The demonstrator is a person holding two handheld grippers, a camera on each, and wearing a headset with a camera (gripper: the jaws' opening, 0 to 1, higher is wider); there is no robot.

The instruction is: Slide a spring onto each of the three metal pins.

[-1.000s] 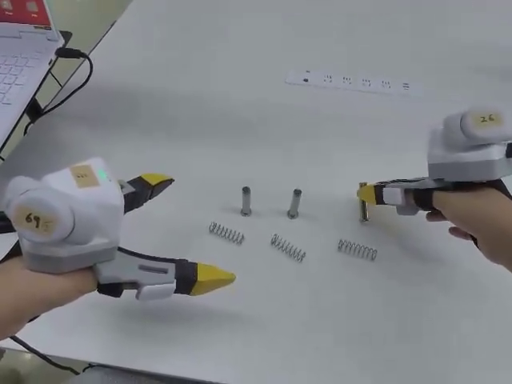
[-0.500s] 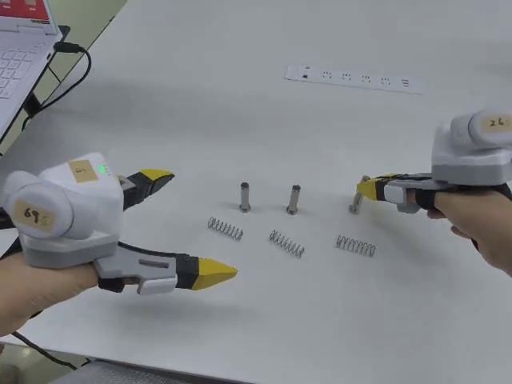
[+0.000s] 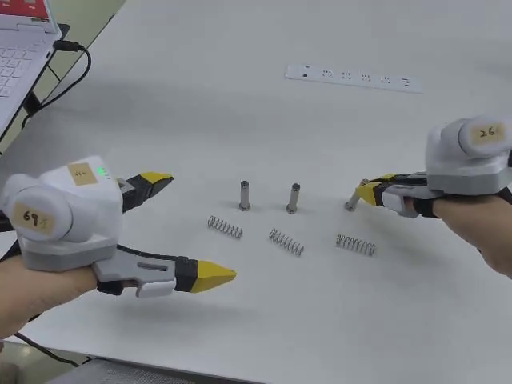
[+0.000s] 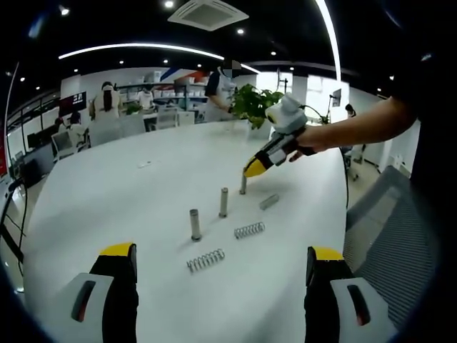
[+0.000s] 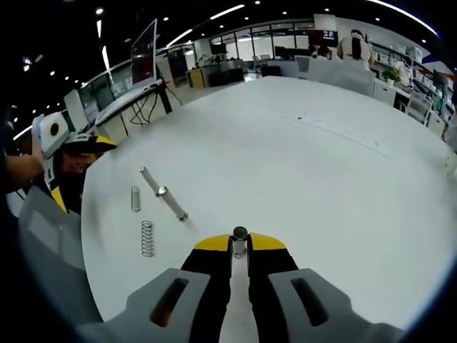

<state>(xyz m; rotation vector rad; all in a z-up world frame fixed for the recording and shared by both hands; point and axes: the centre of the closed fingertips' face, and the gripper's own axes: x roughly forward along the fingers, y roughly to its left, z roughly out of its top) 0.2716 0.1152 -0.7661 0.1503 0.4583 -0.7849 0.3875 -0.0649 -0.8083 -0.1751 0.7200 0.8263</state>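
White tabletop (image 3: 264, 136) carries three springs (image 3: 286, 242); right gripper (image 3: 364, 192) pinches a tilted pin (image 3: 351, 205), partly hidden; left gripper (image 3: 192, 228) spread wide.

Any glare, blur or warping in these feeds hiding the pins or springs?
Head view: soft even light, faint shadows, standing pins and springs sharp. Left gripper view: fisheye bows the table, ceiling lights glare overhead, springs legible. Right gripper view: same bowing; the held pin in the right gripper is clear, far springs small.

Left hand-held gripper (image 3: 196, 227) wide, right (image 3: 364, 191) closed
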